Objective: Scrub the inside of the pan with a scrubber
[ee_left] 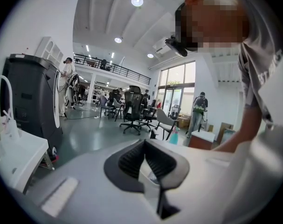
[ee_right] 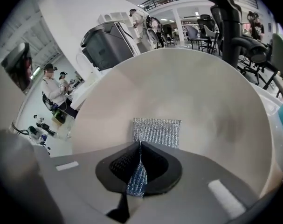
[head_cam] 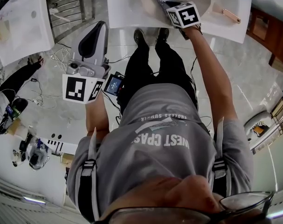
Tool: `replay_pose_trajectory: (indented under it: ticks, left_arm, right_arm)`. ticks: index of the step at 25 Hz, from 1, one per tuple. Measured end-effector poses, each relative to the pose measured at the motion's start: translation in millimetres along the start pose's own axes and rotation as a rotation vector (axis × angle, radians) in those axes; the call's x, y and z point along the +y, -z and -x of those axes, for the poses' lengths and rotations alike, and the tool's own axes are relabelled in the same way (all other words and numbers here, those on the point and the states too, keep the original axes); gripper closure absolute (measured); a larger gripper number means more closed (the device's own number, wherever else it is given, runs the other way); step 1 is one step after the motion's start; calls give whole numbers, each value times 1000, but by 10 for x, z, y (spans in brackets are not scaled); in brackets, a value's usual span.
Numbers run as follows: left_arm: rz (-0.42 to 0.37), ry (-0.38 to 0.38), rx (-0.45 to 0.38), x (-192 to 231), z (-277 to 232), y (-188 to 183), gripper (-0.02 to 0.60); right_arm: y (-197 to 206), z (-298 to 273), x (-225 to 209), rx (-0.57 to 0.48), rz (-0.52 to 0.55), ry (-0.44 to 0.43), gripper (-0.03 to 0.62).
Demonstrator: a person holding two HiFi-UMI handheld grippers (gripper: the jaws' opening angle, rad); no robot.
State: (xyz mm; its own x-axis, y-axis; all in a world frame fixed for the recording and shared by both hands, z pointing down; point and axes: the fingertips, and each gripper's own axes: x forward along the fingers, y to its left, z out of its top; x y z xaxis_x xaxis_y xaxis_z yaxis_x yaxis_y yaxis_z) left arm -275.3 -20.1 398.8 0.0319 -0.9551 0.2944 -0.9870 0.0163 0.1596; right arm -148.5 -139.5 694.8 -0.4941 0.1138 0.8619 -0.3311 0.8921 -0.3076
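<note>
Scrubber (ee_right: 156,132) is pinched in the right gripper's (ee_right: 140,146) jaws and laid against the inside of the pan (ee_right: 211,92), set on a white table (head_cam: 127,10). Well away from the pan, the left gripper (ee_left: 144,146) is held with jaws pressed together, empty, above a glossy floor (head_cam: 253,73).

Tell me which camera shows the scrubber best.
The right gripper view. There the scrubber sits in the middle, pinched in the right gripper and lying against the inside of the pan. The head view shows it small at the top edge, partly behind the marker cube. The left gripper view shows none of it.
</note>
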Motion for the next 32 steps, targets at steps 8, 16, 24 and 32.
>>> replay_pose_trajectory:
  ticks: [8, 16, 24, 32]
  left_arm:
    - [16, -38, 3, 209, 155, 97, 581]
    - [20, -44, 2, 231, 217, 150, 581]
    - [4, 1, -14, 119, 118, -14, 581]
    - [-3, 16, -20, 114, -30, -138, 581]
  right_arm:
    - [-793, -263, -16, -146, 30, 54, 580]
    - [-940, -91, -1058, -198, 68, 300, 582]
    - [-87, 152, -1075, 23, -75, 291, 580]
    - [-26, 10, -311, 57, -23, 108, 580]
